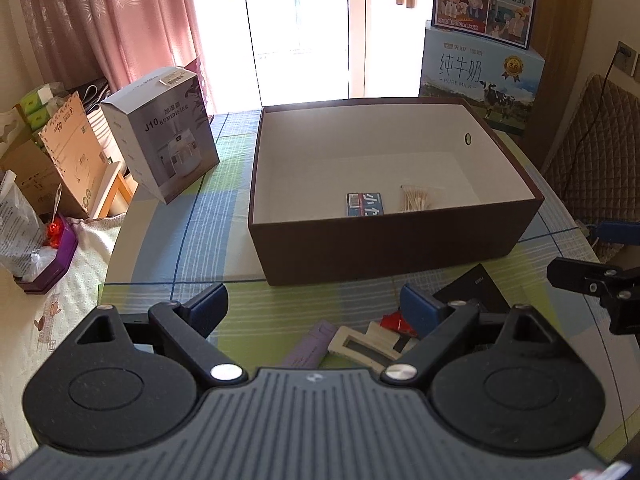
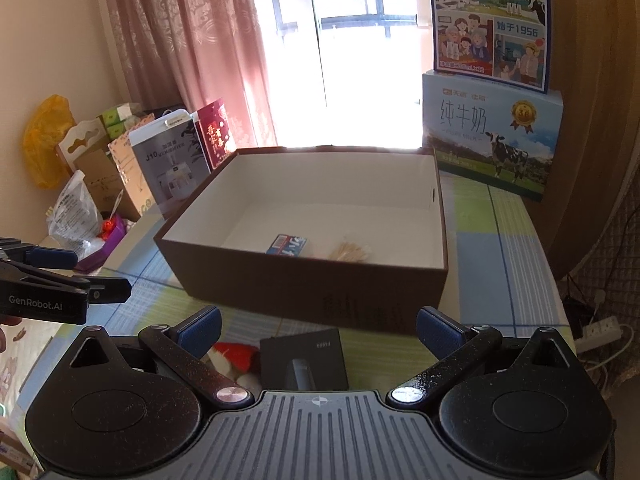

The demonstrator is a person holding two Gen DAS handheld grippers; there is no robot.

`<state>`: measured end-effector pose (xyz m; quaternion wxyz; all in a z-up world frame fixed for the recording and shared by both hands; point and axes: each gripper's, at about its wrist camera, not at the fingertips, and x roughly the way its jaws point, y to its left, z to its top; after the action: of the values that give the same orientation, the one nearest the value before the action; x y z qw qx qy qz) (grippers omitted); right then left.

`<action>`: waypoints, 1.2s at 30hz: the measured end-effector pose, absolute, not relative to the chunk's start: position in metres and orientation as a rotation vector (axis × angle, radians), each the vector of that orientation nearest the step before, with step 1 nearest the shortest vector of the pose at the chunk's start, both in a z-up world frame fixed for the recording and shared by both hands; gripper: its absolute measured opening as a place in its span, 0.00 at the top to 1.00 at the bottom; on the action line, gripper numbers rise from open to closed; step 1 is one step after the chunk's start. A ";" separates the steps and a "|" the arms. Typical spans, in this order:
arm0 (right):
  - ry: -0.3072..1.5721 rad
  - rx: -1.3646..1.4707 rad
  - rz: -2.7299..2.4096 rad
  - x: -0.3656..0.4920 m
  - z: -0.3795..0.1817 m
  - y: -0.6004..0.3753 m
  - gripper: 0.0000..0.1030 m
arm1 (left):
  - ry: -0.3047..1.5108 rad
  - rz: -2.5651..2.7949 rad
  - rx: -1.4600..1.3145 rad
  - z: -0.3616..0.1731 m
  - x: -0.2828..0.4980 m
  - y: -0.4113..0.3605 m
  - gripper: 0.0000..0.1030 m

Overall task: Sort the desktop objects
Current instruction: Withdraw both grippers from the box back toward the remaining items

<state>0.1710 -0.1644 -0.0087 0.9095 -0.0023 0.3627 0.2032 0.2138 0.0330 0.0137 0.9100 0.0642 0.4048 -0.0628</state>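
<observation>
A brown open box (image 1: pixel 384 246) (image 2: pixel 304 288) with a white inside stands on the checked tablecloth. Inside it lie a blue packet (image 1: pixel 366 204) (image 2: pixel 287 245) and a bundle of cotton swabs (image 1: pixel 416 199) (image 2: pixel 350 252). My left gripper (image 1: pixel 314 304) is open above loose items in front of the box: a purple object (image 1: pixel 310 342), a white flat device (image 1: pixel 362 346), a red wrapper (image 1: pixel 394 322) and a black box (image 1: pixel 476 290). My right gripper (image 2: pixel 318 330) is open over the black box (image 2: pixel 304 356), with a red-and-white item (image 2: pixel 236 354) beside its left finger.
A humidifier carton (image 1: pixel 168 132) (image 2: pixel 164 168) sits left of the box. Milk cartons (image 1: pixel 480 80) (image 2: pixel 496 140) stand at the back right. Cardboard boxes and bags (image 1: pixel 48 160) crowd the left side off the table. A quilted chair back (image 1: pixel 592 152) is at right.
</observation>
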 end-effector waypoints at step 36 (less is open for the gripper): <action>0.855 -0.024 0.462 0.084 -0.040 -0.197 0.02 | 0.980 -0.131 0.110 -0.029 0.108 0.027 0.12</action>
<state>0.0837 -0.1966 -0.0401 0.8842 -0.0117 0.4107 0.2222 0.1075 0.0274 -0.0289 0.8789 0.0529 0.4699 -0.0628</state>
